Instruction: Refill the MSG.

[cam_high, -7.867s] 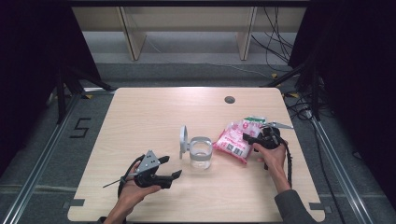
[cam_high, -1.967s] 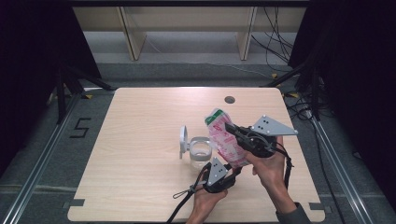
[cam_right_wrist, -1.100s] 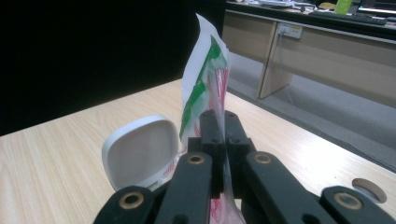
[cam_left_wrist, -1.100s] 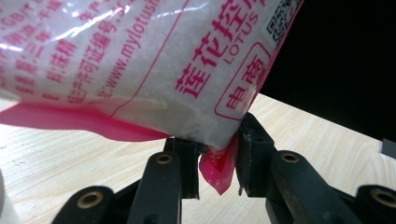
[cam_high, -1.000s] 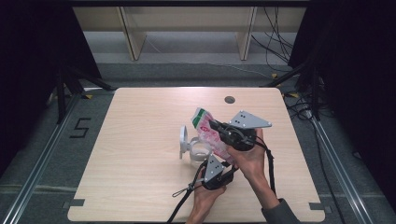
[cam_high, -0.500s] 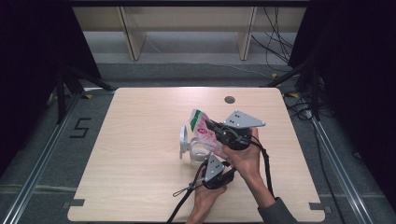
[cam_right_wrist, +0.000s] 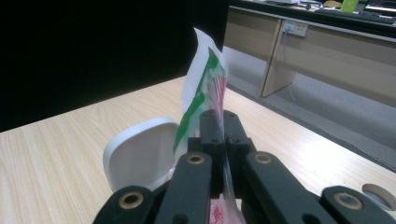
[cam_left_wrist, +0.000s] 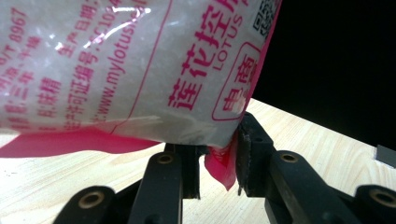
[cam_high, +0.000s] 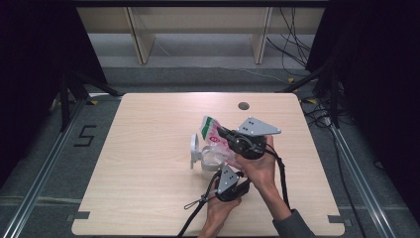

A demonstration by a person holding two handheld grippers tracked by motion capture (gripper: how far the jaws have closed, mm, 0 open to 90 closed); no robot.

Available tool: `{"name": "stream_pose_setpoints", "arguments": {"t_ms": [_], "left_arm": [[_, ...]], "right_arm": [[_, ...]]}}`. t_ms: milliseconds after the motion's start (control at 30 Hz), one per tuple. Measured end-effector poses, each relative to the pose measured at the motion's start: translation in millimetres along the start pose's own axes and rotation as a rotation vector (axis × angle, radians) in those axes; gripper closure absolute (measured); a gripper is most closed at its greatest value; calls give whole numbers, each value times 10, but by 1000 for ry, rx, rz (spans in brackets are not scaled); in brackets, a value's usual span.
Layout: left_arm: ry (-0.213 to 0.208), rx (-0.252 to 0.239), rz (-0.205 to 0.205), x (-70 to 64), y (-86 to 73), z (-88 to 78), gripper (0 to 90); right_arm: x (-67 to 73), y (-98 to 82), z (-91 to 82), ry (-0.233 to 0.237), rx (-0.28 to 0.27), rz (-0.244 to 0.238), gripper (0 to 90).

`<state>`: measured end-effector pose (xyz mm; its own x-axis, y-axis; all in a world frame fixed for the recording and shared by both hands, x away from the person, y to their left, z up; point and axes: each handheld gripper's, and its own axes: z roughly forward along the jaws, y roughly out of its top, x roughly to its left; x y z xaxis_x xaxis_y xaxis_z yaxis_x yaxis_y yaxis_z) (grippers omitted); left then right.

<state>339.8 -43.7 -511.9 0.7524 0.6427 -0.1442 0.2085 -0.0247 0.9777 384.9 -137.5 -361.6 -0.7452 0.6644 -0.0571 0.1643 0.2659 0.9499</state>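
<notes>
A pale wooden table (cam_high: 148, 148) is standing under even overhead light, its grain running lengthwise, with a round cable hole (cam_high: 243, 105) sitting beyond the gripper, toward the far edge. Grey carpet (cam_high: 198, 74) is spreading past the table, and light wooden shelving (cam_high: 198, 29) is rising behind it. Black curtains (cam_high: 29, 59) are closing in both sides. Loose cables (cam_high: 292, 44) are trailing across the floor, far right of the gripper. A "5" marking (cam_high: 84, 136) is lying on the floor, far to its left.

pink-printed plastic bag (cam_high: 216, 139) tilted above clear lidded jar (cam_high: 210, 159)
</notes>
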Motion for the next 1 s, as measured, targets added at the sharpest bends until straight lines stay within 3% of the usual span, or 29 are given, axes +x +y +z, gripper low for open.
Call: {"name": "stream_pose_setpoints", "arguments": {"t_ms": [33,100,133,167,333,367,433,467,533,667,800,867,1000], "left_arm": [[-1,6,5,-2,3,-3,726],[-4,-3,-5,-7,6,0,726],[-2,-4,-4,-8,7,2,726],[-2,-5,-4,-7,6,5,726],[-4,-6,1,-32,13,-3,726],[-2,-7,2,-35,10,5,727],[0,-4,5,-36,6,5,727],[-2,-6,6,-37,9,1,726],[1,-5,15,-36,17,-2,727],[-4,-7,10,-44,13,-2,727],[-5,-13,9,-46,19,-7,727],[-1,-6,10,-48,28,-13,727],[-8,-16,8,-38,21,6,727]], "right_arm": [[-15,0,-2,-12,-14,-13,900],[4,-1,-3,3,1,23,900],[-10,3,-6,-9,-4,-10,900],[-9,4,-4,-16,-10,-11,900],[20,3,0,4,1,26,900],[15,-2,18,-10,-12,-3,900],[24,-13,25,-10,2,23,900],[4,-10,31,-11,-8,1,900],[0,-3,20,8,-11,25,900],[18,-6,22,-22,-5,11,900],[28,-3,25,-19,-12,27,900],[16,2,29,-4,-22,11,900],[27,-5,34,-18,-10,19,900]]}}
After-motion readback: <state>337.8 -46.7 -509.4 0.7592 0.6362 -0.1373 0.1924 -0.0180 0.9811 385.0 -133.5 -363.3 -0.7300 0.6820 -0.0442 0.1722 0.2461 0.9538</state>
